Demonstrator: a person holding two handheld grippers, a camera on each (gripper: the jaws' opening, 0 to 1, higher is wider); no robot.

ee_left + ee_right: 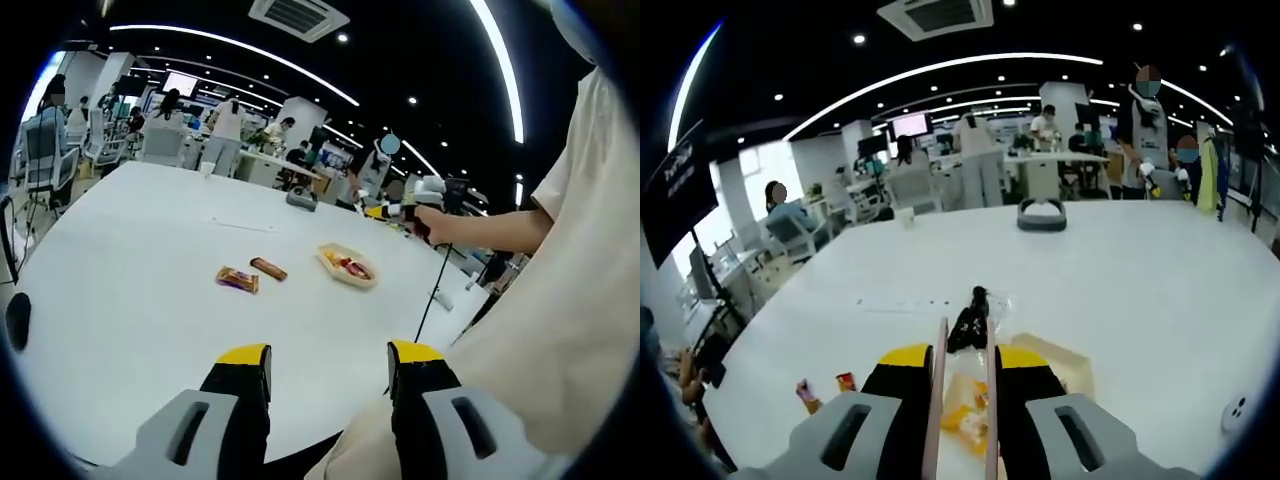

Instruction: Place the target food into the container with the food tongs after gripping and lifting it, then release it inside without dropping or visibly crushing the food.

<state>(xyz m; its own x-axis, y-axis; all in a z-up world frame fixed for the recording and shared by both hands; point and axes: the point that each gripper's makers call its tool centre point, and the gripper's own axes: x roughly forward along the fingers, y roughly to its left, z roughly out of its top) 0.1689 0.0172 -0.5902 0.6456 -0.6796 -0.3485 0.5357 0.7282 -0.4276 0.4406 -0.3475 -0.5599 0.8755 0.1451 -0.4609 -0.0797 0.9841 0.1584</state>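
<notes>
Left gripper point(330, 365): low at the near edge of the white surface point(130, 290), yellow-tipped jaws wide apart, nothing between them.
Right gripper point(965, 360): jaws clamped on slim metal food tongs point(965, 345) with dark tips, poised over the shallow pale container point(1055, 360).
Food: yellow-wrapped pieces point(965, 410) in the container; two wrapped snack bars point(250, 274), one purple, one brown, lie well apart from it.
Room: open office, ceiling light strips, people behind.

Bright overhead strips (edges perhaps soft)
</notes>
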